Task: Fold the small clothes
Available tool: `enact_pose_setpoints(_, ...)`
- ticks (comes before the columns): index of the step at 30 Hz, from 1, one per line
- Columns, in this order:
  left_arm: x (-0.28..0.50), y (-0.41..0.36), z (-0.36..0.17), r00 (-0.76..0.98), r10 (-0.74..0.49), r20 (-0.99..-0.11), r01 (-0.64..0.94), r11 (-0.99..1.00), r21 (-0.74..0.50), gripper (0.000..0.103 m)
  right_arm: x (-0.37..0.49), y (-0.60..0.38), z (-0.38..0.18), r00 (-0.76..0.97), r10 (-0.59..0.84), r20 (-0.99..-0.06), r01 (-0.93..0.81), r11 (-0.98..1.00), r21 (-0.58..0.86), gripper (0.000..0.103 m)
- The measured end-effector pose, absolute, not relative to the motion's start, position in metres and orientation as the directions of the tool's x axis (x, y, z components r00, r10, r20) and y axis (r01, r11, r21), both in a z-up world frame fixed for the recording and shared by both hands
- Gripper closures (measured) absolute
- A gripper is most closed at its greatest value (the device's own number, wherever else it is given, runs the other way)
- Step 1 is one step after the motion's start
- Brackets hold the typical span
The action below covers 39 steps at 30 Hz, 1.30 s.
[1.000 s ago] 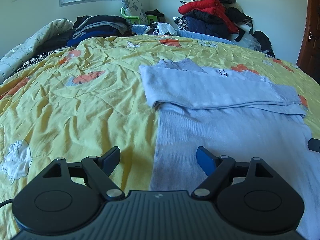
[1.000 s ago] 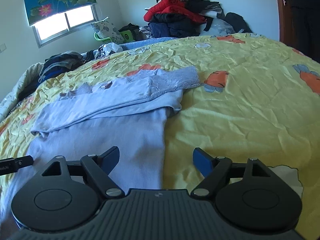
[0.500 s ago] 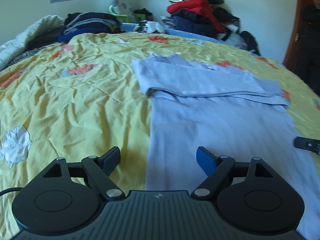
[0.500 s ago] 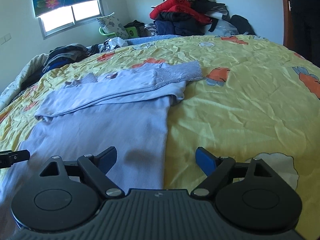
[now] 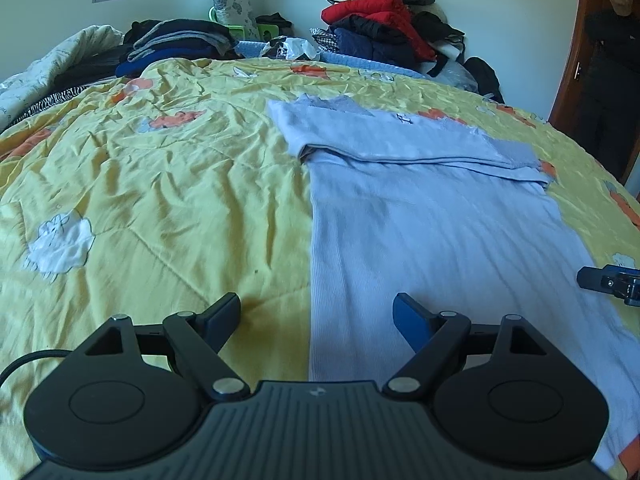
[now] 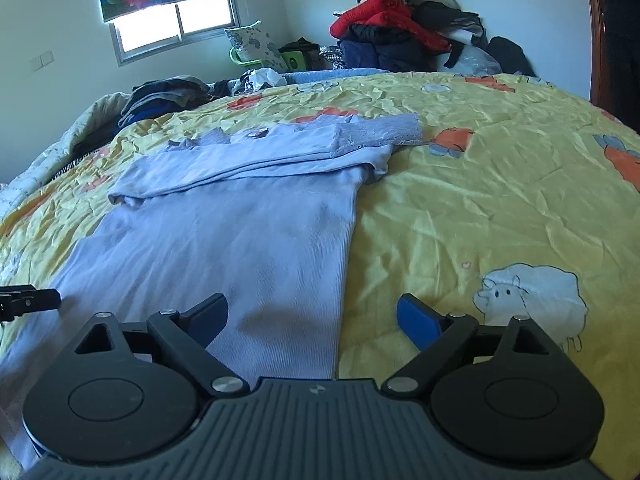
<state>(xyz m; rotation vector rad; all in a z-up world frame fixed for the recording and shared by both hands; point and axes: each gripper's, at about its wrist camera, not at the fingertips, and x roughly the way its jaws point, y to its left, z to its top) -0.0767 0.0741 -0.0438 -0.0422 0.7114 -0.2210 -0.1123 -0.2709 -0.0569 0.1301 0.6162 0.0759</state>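
Left gripper (image 5: 316, 318): jaws apart, empty.
Right gripper (image 6: 312, 318): jaws just widened, empty.
Advice: pinch both hem corners of the blue top (image 5: 420, 216) together, evenly.

My left gripper (image 5: 316, 312) is black, with two round discs at the back and a ridged grey middle bearing a tiny mark. Its fingers (image 5: 412, 322) have blue pads, and small silver screws shine at the joints. A black cable curls off its left side. My right gripper (image 6: 312, 314) looks just the same.
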Motion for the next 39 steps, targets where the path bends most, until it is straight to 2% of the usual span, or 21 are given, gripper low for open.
enact_pose_setpoints(3,-0.084,0.073,-0.044,0.736,-0.213,-0.643,0.194,0.976,-0.101,0.019,-0.118,-0.269,-0.058,0.814,0.104,-0.572,-0.037,0.991,0.128,0.007)
enact_pose_setpoints(10,-0.095,0.059,-0.051,0.746,-0.17,-0.644,0.21,0.977,-0.014,0.006,-0.123,-0.266,-0.061,0.818,0.112,-0.564,-0.056,0.992,0.115,0.002)
enact_pose_setpoints(15,-0.099,0.058,-0.056,0.77,-0.153,-0.619,0.188,0.982,-0.01,0.0,-0.12,-0.26,-0.062,0.812,0.089,-0.577,-0.059,0.996,0.07,0.001)
enact_pose_setpoints(20,-0.101,0.057,-0.057,0.78,-0.149,-0.608,0.182,0.983,-0.007,0.0,-0.119,-0.253,-0.063,0.805,0.067,-0.589,-0.064,0.998,0.026,0.0)
enact_pose_setpoints(39,-0.106,0.059,-0.054,0.768,-0.173,-0.617,0.221,0.975,0.002,0.0,-0.121,-0.256,-0.063,0.809,0.066,-0.585,-0.056,0.998,0.035,0.001)
